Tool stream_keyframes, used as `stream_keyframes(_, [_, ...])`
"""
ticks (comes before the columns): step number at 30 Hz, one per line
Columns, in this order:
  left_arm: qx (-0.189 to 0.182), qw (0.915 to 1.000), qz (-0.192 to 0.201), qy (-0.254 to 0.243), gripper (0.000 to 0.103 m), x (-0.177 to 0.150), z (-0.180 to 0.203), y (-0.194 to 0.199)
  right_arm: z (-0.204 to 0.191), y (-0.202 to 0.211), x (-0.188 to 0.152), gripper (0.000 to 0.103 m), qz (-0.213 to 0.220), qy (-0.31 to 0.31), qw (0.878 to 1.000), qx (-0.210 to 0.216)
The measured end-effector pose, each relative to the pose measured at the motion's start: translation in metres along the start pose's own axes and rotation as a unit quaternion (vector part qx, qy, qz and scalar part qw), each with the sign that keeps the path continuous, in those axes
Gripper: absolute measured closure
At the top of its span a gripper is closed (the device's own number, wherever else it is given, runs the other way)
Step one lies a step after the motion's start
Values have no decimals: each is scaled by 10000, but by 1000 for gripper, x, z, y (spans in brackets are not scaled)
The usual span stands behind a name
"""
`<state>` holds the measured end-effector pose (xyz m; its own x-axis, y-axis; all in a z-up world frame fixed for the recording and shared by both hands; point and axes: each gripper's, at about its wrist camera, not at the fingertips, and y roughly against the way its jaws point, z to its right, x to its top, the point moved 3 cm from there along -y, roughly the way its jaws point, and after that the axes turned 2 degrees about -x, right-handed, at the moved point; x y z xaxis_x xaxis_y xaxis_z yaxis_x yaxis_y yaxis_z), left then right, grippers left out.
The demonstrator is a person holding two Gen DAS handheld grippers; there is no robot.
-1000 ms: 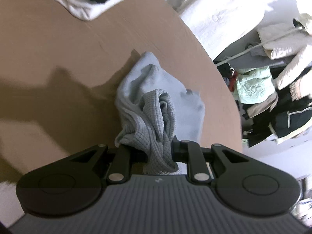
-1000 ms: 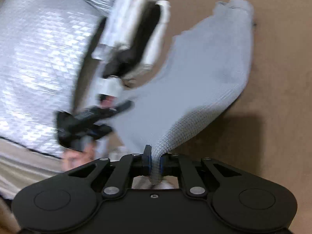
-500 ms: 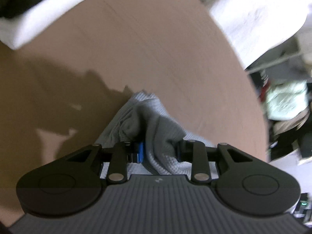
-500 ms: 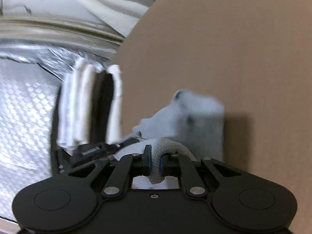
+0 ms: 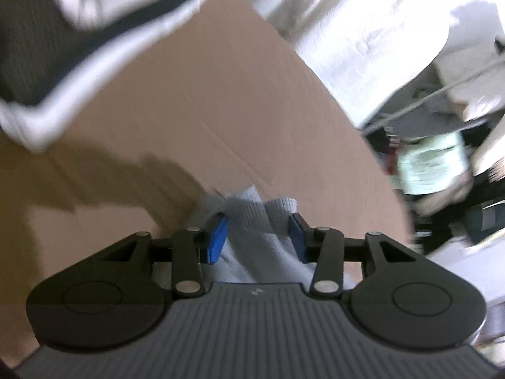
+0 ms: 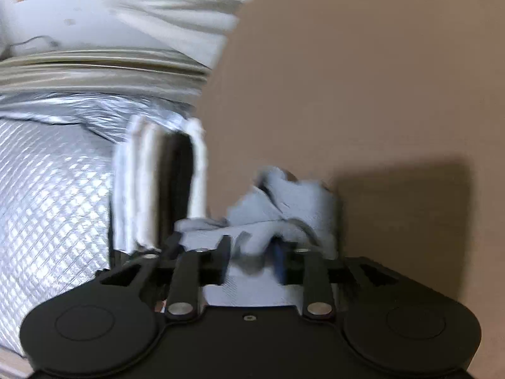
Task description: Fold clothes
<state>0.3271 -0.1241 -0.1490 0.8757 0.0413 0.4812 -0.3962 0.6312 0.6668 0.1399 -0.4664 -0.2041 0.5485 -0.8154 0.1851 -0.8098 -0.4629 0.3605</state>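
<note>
A light grey-blue knit garment [image 5: 252, 211] lies bunched on the brown table [image 5: 221, 94], right in front of both grippers. My left gripper [image 5: 257, 240] has its jaws opening. The cloth sits loosely between the blue pads [image 5: 217, 240], which stand apart from it. In the right wrist view the same garment [image 6: 293, 202] is heaped against my right gripper [image 6: 252, 255]. Its jaws are opening too, with a fold of cloth lying slack between the fingers [image 6: 224, 252]. Motion blur softens both views.
A stack of folded white and dark clothes [image 5: 63, 47] lies at the far left of the table, seen edge-on [image 6: 157, 183] from the right wrist. Silver quilted foil [image 6: 47, 189] and white sheeting [image 5: 363, 31] border the table. A heap of clothes [image 5: 435, 158] lies beyond the table's right edge.
Both grippers came down to the table with the garment, which went from stretched out to bunched. Both pairs of jaws have spread and let go of the cloth.
</note>
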Motion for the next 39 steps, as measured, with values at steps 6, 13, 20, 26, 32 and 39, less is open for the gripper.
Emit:
stream_keyframes(6, [222,9946,779,-652,41,2,20,24,-46,29,-18,47,702,1537,9856,19])
stream_keyframes(13, [-407,9911,557,-1141,40,-4,29,43,-46,10,-65,47,460,3588,9138,-1844])
stream_keyframes(20, [-24,9681,-449,-2465,33,-43,61,-18,-32,-6,-42,48,898,3482,9164,-1759])
stream_keyframes(26, [598,9680,-58,-2436,35,-34,57,-48,-29,-28,-21,92,922,3343,9156,-2034])
stream_keyframes(32, [688,9837,-158,-1651,28,-28,28,-65,-14,-40,-16,91,644,3110,9122,-2588])
stream_keyframes(39, [978,9739,-48,-2047,28,-38,37,-61,-66,-43,-40,70,1345,4138,8276,-3545])
